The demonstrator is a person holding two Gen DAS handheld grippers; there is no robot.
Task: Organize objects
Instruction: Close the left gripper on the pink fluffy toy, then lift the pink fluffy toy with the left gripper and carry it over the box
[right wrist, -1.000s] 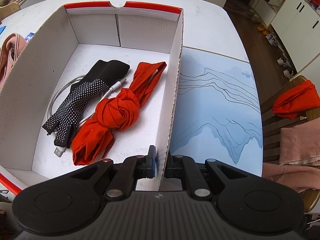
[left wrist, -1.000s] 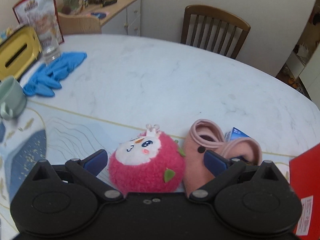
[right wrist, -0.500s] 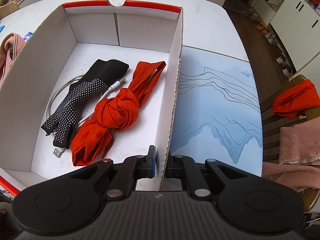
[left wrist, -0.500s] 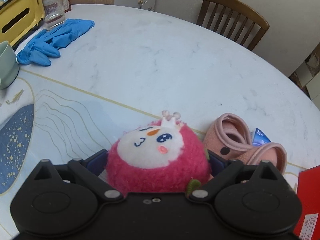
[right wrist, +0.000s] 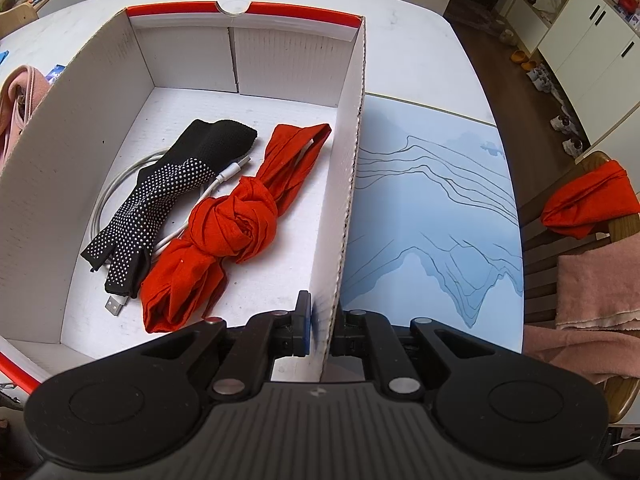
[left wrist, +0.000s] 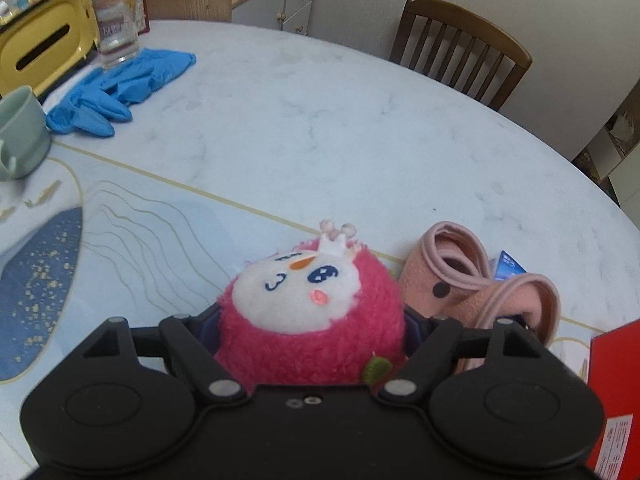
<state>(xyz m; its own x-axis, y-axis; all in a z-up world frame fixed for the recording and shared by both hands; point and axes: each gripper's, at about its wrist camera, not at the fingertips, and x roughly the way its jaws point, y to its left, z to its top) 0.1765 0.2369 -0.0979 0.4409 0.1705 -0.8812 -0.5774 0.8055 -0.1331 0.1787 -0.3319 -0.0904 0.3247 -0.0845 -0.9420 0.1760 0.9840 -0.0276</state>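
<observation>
Right wrist view: cardboard box (right wrist: 48, 184) on table, right gripper (right wrist: 320, 320) clamped on its side wall, steadying it. Inside: red scarf (right wrist: 232, 224), dotted black glove (right wrist: 160, 196), USB cable (right wrist: 116, 304). Left gripper (left wrist: 312, 320) clenched on pink plush toy (left wrist: 308, 320) beside pink pouch (left wrist: 460, 280). Lift clear, lower into box beside scarf.

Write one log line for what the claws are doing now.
left claw: shut on plush | right claw: shut on box wall | plush: outside box
</observation>
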